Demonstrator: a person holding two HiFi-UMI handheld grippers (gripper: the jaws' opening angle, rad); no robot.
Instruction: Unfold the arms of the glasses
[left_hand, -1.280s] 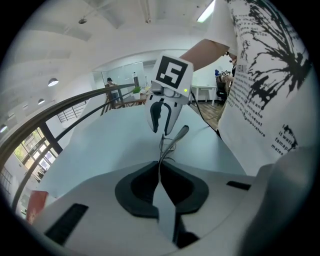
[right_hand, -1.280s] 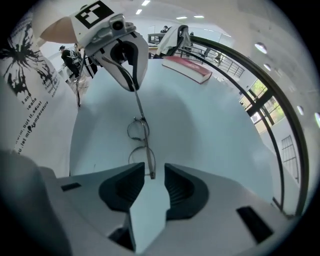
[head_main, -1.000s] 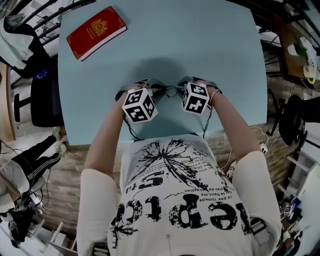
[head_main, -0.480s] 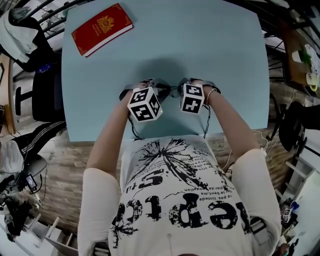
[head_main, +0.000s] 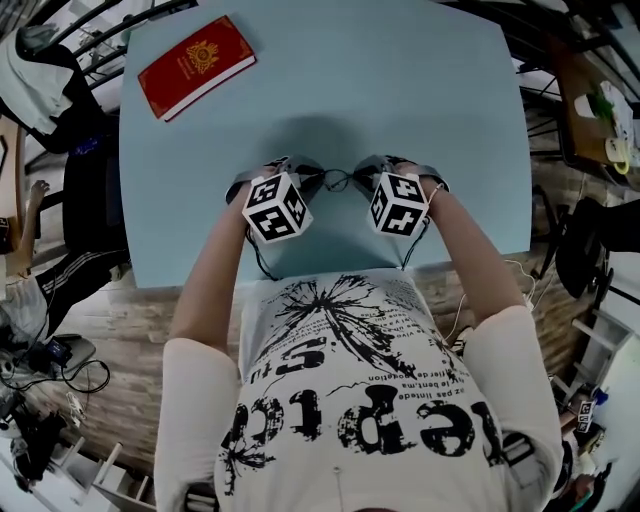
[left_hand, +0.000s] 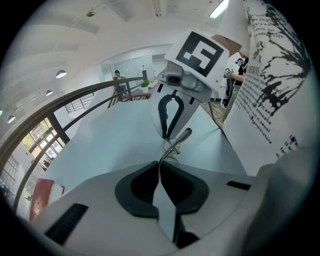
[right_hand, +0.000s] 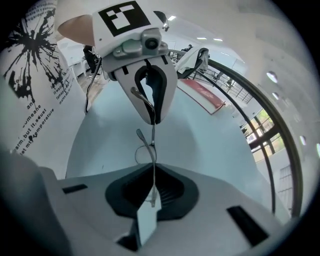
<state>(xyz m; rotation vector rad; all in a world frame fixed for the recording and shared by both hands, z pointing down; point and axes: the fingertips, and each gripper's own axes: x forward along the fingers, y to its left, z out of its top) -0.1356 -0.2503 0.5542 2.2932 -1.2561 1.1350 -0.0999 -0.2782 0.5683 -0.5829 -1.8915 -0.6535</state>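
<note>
Thin wire glasses (head_main: 338, 181) hang between my two grippers near the front of the light blue table (head_main: 400, 80). In the left gripper view my left gripper (left_hand: 159, 175) is shut on the glasses' wire (left_hand: 172, 145), which runs on toward the right gripper opposite. In the right gripper view my right gripper (right_hand: 152, 186) has just been closing, and its pads now pinch the wire of the glasses (right_hand: 145, 150). In the head view the marker cubes hide most of both jaws of the left gripper (head_main: 300, 181) and right gripper (head_main: 368, 173). I cannot tell which part of the frame each one holds.
A red book (head_main: 195, 65) lies at the table's far left corner. Dark chairs and clothes stand off the table's left side, cables and clutter to the right. The person's torso is close to the table's front edge.
The right gripper's cube has shifted slightly right and toward the person. The left cube has barely moved. The glasses stay between the two grippers.
</note>
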